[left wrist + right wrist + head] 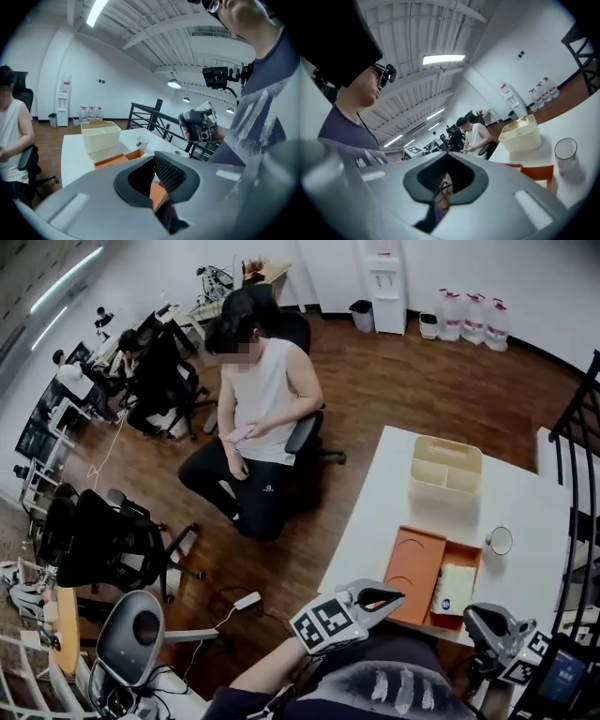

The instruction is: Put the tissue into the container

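Note:
A pale tissue pack (457, 589) lies in the right half of an orange tray (412, 568) at the white table's near edge. The cream divided container (445, 470) stands beyond it; it also shows in the left gripper view (100, 135) and the right gripper view (519, 136). My left gripper (389, 595) hovers just off the table's near edge, left of the tray, jaws shut on nothing (158, 183). My right gripper (476, 617) hangs off the near edge right of the tray, jaws shut and empty (445, 180).
A clear glass (501, 540) stands on the table right of the tray. A black railing (572, 442) runs along the table's right side. A seated person (258, 418) and office chairs (112, 540) fill the floor to the left. Water bottles (469, 317) line the far wall.

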Tool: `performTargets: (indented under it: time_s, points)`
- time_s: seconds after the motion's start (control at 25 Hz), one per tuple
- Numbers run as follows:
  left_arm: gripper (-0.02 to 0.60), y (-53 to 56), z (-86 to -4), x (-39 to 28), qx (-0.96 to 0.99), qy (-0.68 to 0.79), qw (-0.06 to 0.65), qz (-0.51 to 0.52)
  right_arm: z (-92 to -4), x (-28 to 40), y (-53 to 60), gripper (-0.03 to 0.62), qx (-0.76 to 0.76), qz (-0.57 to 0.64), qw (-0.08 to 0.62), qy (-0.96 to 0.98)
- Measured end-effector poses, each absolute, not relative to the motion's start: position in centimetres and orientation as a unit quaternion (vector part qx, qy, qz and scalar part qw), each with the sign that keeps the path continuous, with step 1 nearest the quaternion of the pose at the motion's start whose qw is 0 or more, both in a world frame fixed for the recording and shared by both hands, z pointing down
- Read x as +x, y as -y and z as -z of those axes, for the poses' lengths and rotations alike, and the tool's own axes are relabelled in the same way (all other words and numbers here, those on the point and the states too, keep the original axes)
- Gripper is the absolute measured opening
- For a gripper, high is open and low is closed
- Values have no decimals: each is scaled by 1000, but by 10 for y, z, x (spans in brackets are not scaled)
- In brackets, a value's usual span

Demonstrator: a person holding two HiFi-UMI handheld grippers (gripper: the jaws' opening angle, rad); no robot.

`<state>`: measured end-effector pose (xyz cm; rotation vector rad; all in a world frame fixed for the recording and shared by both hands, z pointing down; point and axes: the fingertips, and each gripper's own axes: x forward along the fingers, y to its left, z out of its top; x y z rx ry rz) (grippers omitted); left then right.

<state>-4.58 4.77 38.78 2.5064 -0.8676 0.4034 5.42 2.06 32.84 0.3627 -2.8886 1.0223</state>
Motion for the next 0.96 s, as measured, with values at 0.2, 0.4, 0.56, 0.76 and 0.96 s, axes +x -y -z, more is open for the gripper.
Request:
performTargets:
  time_s: [0.2,0.4,0.56,0.76,0.96]
  points:
    - [14,-38,-372,-56,910,330,208,-138,-331,48,-16,3,101,-322,31,941]
    - [14,-31,-373,-59,909,339,200,-137,-344,53,-8,4,110,-330,31,937]
    - [14,-30,-374,-58,909,338,201,-138,-355,61,-3,5,128,-338,36,932]
    - [14,-32,-374,-57,911,335,197,-140,-366,66,-4,3,144,-346,43,926]
    - [14,-34,-372,-61,910,337,195,-140,-376,66,-1,4,153,-353,44,922]
